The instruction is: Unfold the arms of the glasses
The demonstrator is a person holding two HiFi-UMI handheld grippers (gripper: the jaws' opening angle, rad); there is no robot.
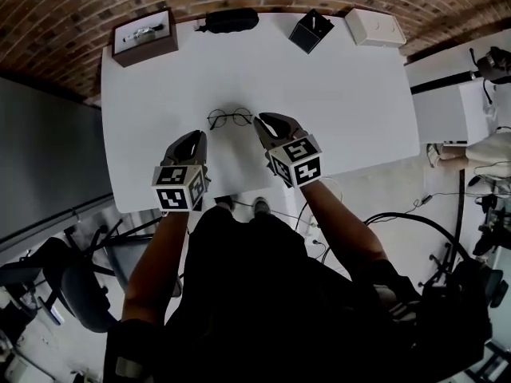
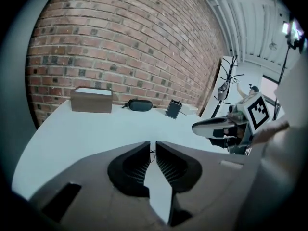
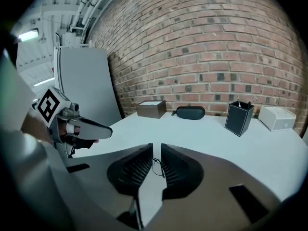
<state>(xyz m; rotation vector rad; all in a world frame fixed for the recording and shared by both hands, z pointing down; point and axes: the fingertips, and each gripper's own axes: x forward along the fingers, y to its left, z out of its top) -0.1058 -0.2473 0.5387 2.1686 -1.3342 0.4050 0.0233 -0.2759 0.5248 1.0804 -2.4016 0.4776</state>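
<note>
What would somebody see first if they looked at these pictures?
Probably the small round wire glasses alone in the middle of the white table, with the left claw and right claw pointing at them from either side. Next, the brick wall behind, and the black glasses case at the table's far edge.

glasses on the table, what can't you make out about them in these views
- Head view: the glasses are too small to tell whether the arms are folded or open.
- Left gripper view: the jaws of the left gripper hide all but a sliver of wire in their narrow gap.
- Right gripper view: the right gripper does the same; only a short loop of wire shows.
- No view shows the hinges.
</note>
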